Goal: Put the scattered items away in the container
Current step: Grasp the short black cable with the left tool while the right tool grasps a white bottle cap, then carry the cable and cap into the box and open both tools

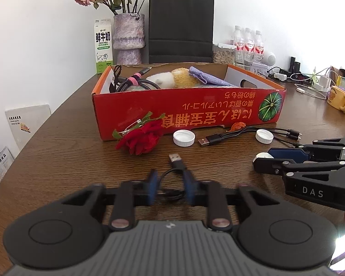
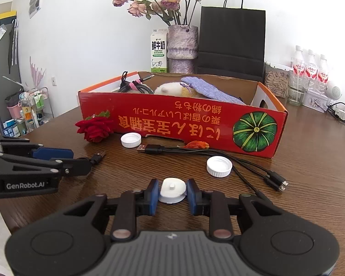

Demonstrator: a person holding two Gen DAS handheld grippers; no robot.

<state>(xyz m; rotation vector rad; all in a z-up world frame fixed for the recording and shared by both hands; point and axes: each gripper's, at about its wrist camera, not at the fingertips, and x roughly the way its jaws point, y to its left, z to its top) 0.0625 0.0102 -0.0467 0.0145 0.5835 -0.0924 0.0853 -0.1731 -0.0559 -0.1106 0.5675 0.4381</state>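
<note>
Gripping a small white plug-like piece (image 2: 172, 189) between its blue pads, the right gripper (image 2: 172, 192) rests low on the brown wooden table (image 2: 310, 184); the right wrist view shows the pads pressed on both sides of it, while the left wrist view shows only a white sliver of it at the fingertips. The left gripper (image 1: 171, 187) has a short black USB cable (image 1: 176, 161) between its fingers. In its own view a gap remains between the pads around the thin cord, but from the right wrist view the jaws look drawn together on it, with the USB plug poking out past the tips.

The red cardboard box (image 1: 188, 110) stands ahead, already holding braided cables, a plush toy and a lilac pouch. Along its near wall lie a red fabric rose (image 1: 141, 136), two white bottle caps (image 1: 184, 138) (image 1: 264, 136), a multi-head charging cable (image 1: 241, 134) and a small orange scrap (image 1: 238, 126).

Only the left view shows the yellow mug (image 1: 338, 99); only the right view shows the storage cart (image 2: 34, 108).
</note>
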